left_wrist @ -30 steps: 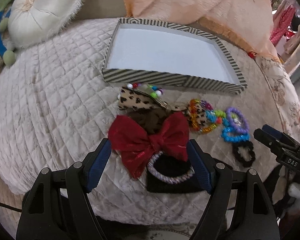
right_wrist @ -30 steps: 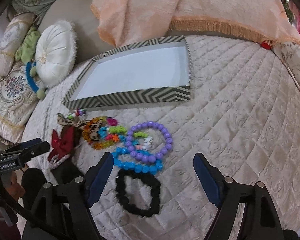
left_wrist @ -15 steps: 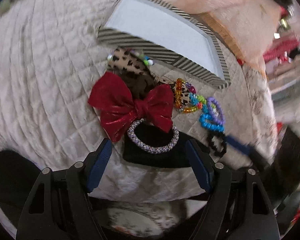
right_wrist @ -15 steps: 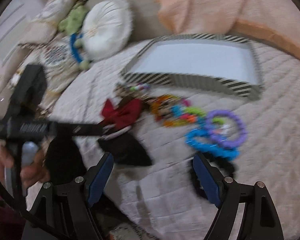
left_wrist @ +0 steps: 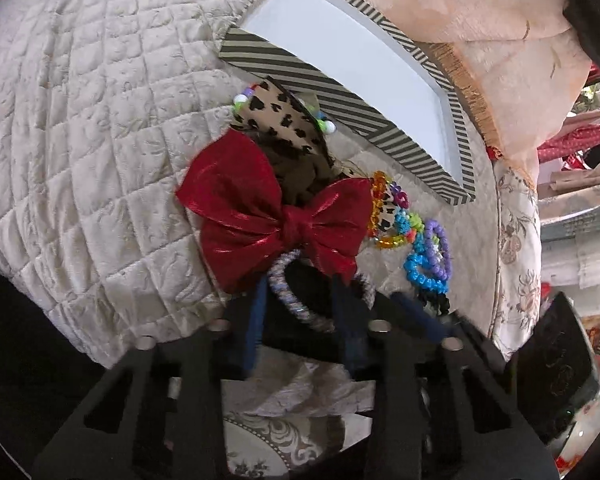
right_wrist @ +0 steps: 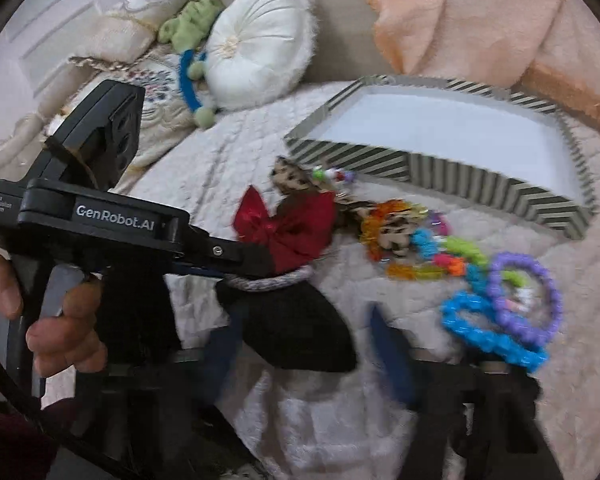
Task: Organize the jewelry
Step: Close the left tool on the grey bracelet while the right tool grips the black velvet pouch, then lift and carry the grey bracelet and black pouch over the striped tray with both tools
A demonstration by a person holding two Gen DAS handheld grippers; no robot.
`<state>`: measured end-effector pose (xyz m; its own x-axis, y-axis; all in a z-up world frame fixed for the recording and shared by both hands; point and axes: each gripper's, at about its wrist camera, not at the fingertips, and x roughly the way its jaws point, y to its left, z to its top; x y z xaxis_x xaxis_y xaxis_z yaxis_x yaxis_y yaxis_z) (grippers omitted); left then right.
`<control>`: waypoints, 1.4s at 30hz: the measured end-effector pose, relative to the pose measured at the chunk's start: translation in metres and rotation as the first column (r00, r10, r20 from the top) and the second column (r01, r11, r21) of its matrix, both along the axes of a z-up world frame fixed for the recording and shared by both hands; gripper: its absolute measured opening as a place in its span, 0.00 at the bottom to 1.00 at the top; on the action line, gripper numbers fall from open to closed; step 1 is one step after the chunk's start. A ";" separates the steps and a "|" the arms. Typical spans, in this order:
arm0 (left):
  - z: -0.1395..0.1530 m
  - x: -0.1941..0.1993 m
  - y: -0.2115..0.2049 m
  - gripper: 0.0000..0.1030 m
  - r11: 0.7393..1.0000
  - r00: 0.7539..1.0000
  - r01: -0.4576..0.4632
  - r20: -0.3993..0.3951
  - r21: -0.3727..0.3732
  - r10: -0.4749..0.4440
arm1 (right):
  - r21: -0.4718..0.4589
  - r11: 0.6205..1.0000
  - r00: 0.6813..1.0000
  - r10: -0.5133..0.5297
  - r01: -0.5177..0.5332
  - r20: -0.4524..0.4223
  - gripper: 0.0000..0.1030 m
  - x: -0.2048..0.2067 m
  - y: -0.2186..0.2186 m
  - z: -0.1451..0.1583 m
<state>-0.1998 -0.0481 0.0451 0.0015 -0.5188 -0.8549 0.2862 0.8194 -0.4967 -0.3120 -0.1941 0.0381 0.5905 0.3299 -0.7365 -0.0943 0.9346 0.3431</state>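
The left gripper (left_wrist: 300, 312) is reaching in with its blue fingers (left_wrist: 256, 320) part-closed around the lavender braided bracelet (left_wrist: 292, 300), one finger outside the near arc of the loop and the other over the black velvet piece (right_wrist: 296, 328) inside it; whether the pads are actually pinching the cord cannot be told, since the tips are blurred. The right gripper (right_wrist: 304, 352) is hovering released just beyond the velvet, holding nothing. The bracelet is lying on that velvet piece, its far arc tucked under the red satin bow (left_wrist: 276, 220). It is looking light, limp and a little springy, so a grip across one strand of the cord should do, though the bow may be dragging along as it lifts. Beyond the bow are sitting a leopard-print bow (left_wrist: 280, 116), then a tangle of coloured bead bracelets (right_wrist: 420, 248), a purple one (right_wrist: 528, 300) and a blue one (right_wrist: 488, 332); beads would be rolling and slipping more than the cord. The striped box (right_wrist: 452, 176), white inside and empty, is waiting just behind them. Everything is resting on a soft quilted cream bedspread (left_wrist: 80, 140), which is giving under pressure, with a round white cushion (right_wrist: 260, 48) and a peach blanket (right_wrist: 480, 20) behind.
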 end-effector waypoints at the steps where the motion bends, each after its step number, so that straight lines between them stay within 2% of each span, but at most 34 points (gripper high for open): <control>1: 0.001 0.000 0.004 0.16 1.000 1.000 -0.004 0.004 -0.001 0.004 | 0.004 1.000 1.000 0.001 -0.001 -0.005 0.29 0.001 0.001 -0.004; 3: 0.004 -0.001 0.009 0.14 1.000 1.000 -0.002 0.007 -0.016 0.002 | 0.019 1.000 1.000 -0.004 0.004 -0.001 0.20 -0.004 -0.001 -0.006; 6: 0.009 -0.005 0.012 0.10 1.000 1.000 0.012 0.028 -0.027 -0.011 | 0.038 0.999 1.000 -0.011 0.011 -0.002 0.16 -0.011 -0.004 -0.001; 12: 0.027 -0.016 0.017 0.07 0.997 0.998 0.037 0.061 -0.061 -0.033 | -0.022 0.999 0.999 -0.042 0.042 0.016 0.15 -0.033 -0.016 0.015; 19: 0.057 -0.029 0.009 0.07 0.991 0.991 0.083 0.116 -0.107 -0.071 | -0.023 0.990 0.988 -0.135 0.137 0.079 0.14 -0.050 -0.044 0.043; 25: 0.069 -0.024 0.002 0.07 0.991 0.985 0.087 0.158 -0.101 -0.070 | -0.027 0.980 0.974 -0.193 0.197 0.119 0.14 -0.055 -0.065 0.061; 27: 0.064 -0.027 0.001 0.07 0.991 0.983 0.109 0.158 -0.076 -0.095 | -0.025 0.978 0.972 -0.203 0.207 0.118 0.14 -0.057 -0.068 0.061; 30: 0.044 -0.032 -0.004 0.10 0.992 0.987 0.117 0.111 -0.038 -0.112 | -0.027 0.974 0.971 -0.221 0.225 0.094 0.14 -0.057 -0.071 0.054; 32: 0.030 -0.038 -0.011 0.19 0.990 0.986 0.138 0.095 0.006 -0.138 | -0.019 0.972 0.969 -0.234 0.236 0.078 0.14 -0.057 -0.074 0.049; 34: 0.019 -0.043 -0.019 0.35 0.989 0.984 0.141 0.103 0.038 -0.144 | -0.006 0.971 0.968 -0.239 0.240 0.078 0.14 -0.059 -0.076 0.050; 42: -0.015 -0.051 -0.057 0.34 0.970 0.971 0.154 0.151 0.190 -0.184 | 0.010 0.963 0.957 -0.270 0.271 0.105 0.14 -0.069 -0.085 0.063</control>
